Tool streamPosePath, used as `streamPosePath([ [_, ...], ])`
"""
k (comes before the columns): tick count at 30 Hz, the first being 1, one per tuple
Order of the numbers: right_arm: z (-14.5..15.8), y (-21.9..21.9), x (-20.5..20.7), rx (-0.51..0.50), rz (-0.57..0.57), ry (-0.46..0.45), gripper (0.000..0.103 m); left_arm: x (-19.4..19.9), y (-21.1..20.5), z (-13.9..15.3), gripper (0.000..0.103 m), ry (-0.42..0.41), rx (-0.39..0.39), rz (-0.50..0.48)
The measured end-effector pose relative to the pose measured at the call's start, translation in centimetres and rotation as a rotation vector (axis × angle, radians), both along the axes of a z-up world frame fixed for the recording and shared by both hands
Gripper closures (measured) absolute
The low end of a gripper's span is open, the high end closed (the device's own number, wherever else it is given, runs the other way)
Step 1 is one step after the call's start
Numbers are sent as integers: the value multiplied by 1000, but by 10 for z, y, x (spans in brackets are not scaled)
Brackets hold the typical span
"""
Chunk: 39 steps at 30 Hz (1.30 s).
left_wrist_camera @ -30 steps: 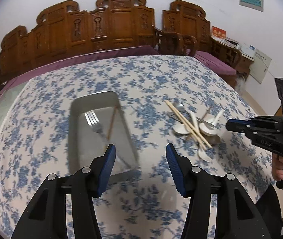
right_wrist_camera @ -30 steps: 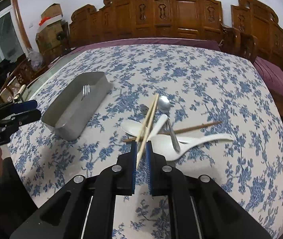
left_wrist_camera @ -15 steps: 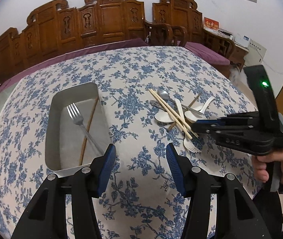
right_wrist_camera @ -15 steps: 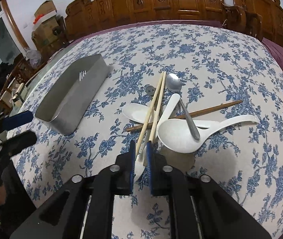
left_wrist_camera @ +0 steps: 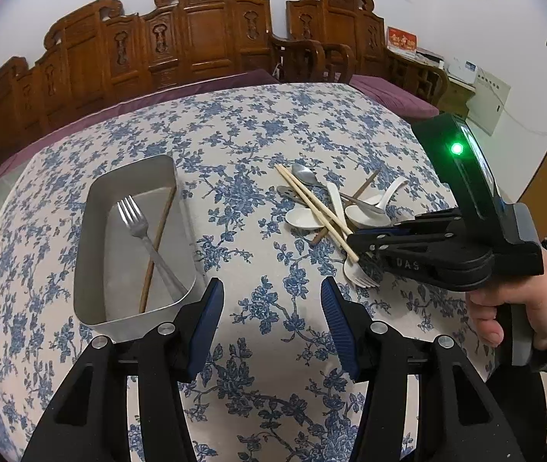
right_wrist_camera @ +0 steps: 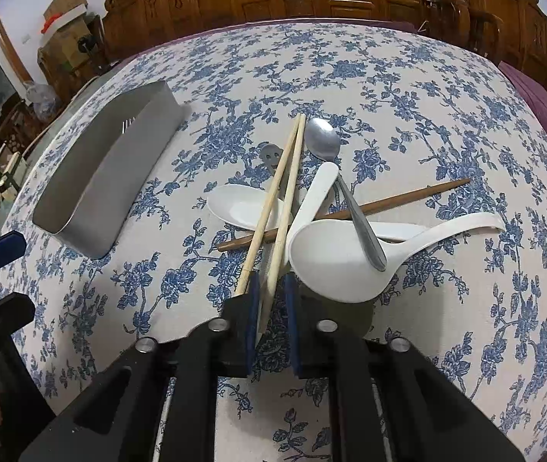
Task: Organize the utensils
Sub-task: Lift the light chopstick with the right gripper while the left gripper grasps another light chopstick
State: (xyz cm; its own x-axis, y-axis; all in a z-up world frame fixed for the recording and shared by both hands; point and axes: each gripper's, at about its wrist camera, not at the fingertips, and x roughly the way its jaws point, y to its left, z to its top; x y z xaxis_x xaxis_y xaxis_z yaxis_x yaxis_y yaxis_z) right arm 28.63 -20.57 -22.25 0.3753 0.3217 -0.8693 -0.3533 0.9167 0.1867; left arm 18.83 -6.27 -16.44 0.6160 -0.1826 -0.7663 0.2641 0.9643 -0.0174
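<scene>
A pile of utensils lies on the floral tablecloth: two pale chopsticks (right_wrist_camera: 279, 196), white ceramic spoons (right_wrist_camera: 335, 258), a metal spoon (right_wrist_camera: 323, 142), a brown chopstick (right_wrist_camera: 408, 198) and a white plastic fork (left_wrist_camera: 356, 273). My right gripper (right_wrist_camera: 271, 288) is low at the near end of the pile. Its jaws stand narrowly apart around the end of one pale chopstick; the other chopstick lies just left of them. It also shows in the left wrist view (left_wrist_camera: 354, 240). My left gripper (left_wrist_camera: 271, 312) is open and empty, beside a metal tray (left_wrist_camera: 85, 231) holding a metal fork (left_wrist_camera: 139, 227) and a brown chopstick (left_wrist_camera: 158, 238).
Carved wooden chairs (left_wrist_camera: 196, 50) stand along the table's far side. The tray (right_wrist_camera: 92, 192) lies left of the pile. Boxes and clutter (right_wrist_camera: 62, 19) sit at the far left of the room.
My right gripper moved down and forward onto the near end of the pile and opened slightly around a pale chopstick. My left gripper drew back and swung slightly right of the tray.
</scene>
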Motion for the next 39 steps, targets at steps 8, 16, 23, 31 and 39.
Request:
streamPosePath([
  [8, 33, -20, -19, 40, -22, -78, 97, 8, -9, -2, 53, 7, 4, -4],
  [16, 54, -56, -40, 50, -50, -132, 97, 24, -30, -10, 53, 28, -6, -9],
  [23, 56, -86, -43, 34, -99, -150, 97, 44, -56, -22, 53, 62, -29, -3],
  [31, 53, -100, -38, 42, -127, -144, 97, 63, -89, -35, 53, 96, -24, -13],
  [39, 56, -107, -36, 63, -142, -142, 97, 71, -111, -50, 53, 118, 47, -20],
])
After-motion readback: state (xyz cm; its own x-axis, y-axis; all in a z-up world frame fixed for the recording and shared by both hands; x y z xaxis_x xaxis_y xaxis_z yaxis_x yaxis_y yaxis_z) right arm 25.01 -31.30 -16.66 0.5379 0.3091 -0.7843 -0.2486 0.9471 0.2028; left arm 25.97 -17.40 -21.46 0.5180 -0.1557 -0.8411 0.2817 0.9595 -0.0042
